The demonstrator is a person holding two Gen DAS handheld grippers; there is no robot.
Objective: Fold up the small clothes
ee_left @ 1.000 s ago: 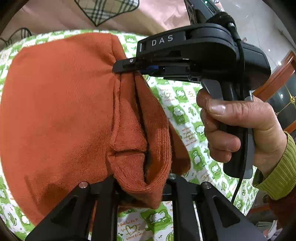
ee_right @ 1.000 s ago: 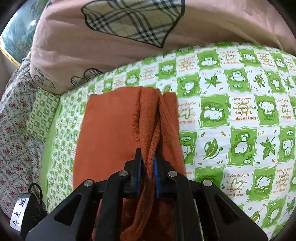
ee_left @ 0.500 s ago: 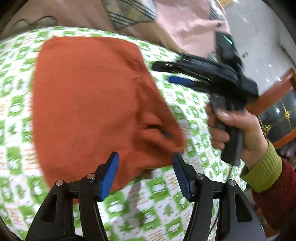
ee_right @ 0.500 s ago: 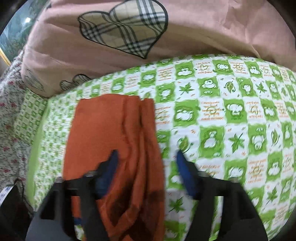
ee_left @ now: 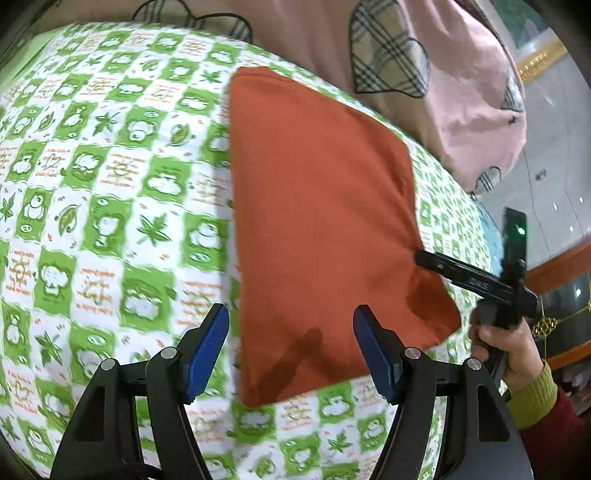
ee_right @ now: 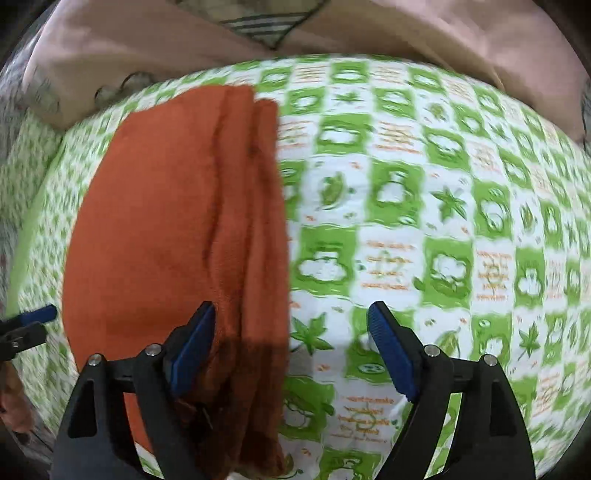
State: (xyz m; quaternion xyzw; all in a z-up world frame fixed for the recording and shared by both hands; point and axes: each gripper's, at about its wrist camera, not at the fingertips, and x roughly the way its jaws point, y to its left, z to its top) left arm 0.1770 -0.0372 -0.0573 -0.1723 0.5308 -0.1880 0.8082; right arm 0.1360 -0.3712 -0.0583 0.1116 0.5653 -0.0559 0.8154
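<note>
A folded rust-orange knit garment (ee_left: 317, 221) lies flat on the green-and-white patterned bed sheet (ee_left: 110, 206). My left gripper (ee_left: 291, 350) is open and empty, raised above the garment's near edge. My right gripper (ee_right: 291, 347) is open and empty, over the garment's (ee_right: 177, 236) stacked right-hand folds and the sheet (ee_right: 424, 221) beside them. In the left wrist view the right gripper (ee_left: 476, 280) shows side-on at the garment's right edge.
A pink quilt with plaid heart patches (ee_left: 424, 74) is bunched along the far side of the bed, and also shows in the right wrist view (ee_right: 258, 29). A floral cloth (ee_right: 14, 184) lies at the left. Tiled floor and wooden furniture (ee_left: 561, 266) are off the bed's right.
Both grippers were shut on the garment's folded edge a second ago. They opened, let it drop flat, and pulled back and up. The garment now lies folded on the sheet.
</note>
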